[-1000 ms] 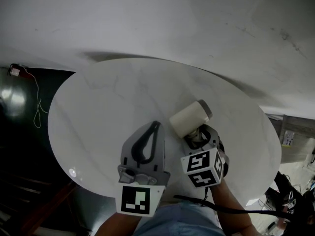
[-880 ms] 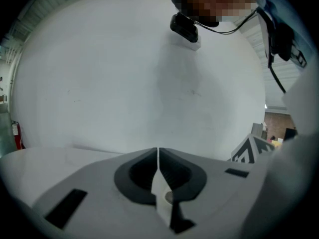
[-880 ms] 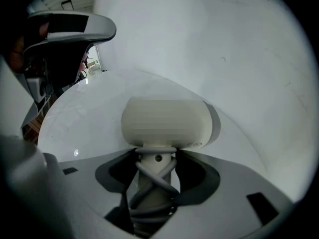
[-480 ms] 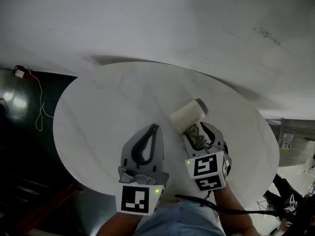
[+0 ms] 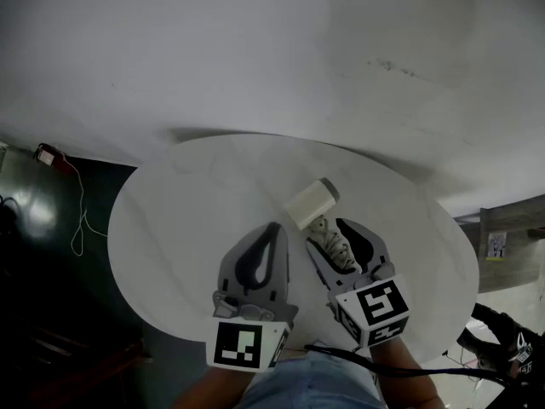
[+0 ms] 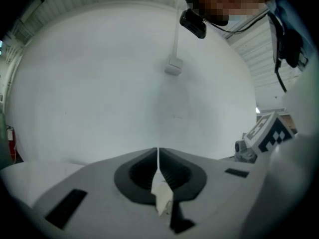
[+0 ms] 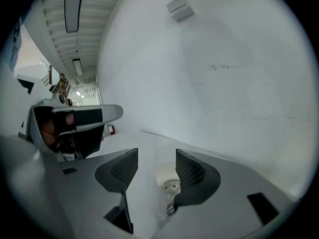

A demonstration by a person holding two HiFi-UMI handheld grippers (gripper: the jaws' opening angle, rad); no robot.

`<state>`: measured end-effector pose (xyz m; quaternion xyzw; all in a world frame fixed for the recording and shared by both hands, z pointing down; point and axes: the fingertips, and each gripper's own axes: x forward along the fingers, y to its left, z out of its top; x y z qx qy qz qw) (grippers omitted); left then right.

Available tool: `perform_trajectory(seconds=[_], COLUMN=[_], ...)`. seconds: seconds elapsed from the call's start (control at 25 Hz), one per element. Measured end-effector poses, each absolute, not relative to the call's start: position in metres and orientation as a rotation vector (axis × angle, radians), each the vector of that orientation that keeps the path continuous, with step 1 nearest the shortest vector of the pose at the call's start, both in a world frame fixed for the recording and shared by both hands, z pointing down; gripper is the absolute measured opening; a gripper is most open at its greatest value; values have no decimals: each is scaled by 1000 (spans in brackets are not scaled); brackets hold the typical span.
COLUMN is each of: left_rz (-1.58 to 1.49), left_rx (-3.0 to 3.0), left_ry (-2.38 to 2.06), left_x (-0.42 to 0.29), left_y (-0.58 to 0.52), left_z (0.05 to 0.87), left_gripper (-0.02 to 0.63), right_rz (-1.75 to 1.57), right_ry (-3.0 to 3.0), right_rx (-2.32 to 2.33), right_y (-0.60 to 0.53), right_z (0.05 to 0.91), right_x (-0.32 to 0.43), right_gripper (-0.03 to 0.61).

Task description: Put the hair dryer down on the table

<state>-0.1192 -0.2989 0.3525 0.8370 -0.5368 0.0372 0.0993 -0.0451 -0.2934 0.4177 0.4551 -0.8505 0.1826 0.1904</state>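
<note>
1. While our right gripper (image 5: 327,237) stands wide open, the hair dryer (image 5: 310,204) lies between its jaws on the round white table (image 5: 187,194), near side.
2. Our left gripper (image 5: 273,228) is closed on nothing.

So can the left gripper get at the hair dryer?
Probably yes, at the barrel end: the hair dryer lies beside the left gripper with nothing between. Its jaws are shut, though, and the open jaws of the right gripper flank the handle.

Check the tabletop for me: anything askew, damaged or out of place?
Nothing stands out. The hair dryer lies on the round table, its handle between the jaws of the open right claw. The left claw is shut and empty.
</note>
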Motion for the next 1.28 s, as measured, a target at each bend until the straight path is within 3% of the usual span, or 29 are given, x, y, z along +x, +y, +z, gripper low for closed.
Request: perform_trajectory(seconds=[0.2,0.48,1.28], left_rz=[73,34,-18], left_rx=[2550,2625,2709], left_ry=[-1602,-1586,-1565], left_x=[-109,-86,-60], left_y=[-285,-271,-258], left_z=[317,279,244], left_gripper=[17,17,17], right_rz=[458,268,34], right_ry=[-2556,-2722,-2701], right_rx=[1330,1493,1587], right_y=[-278,-272,-258], right_z=[356,284,249], right_x=[-47,-37,-25], right_gripper=[220,39,21])
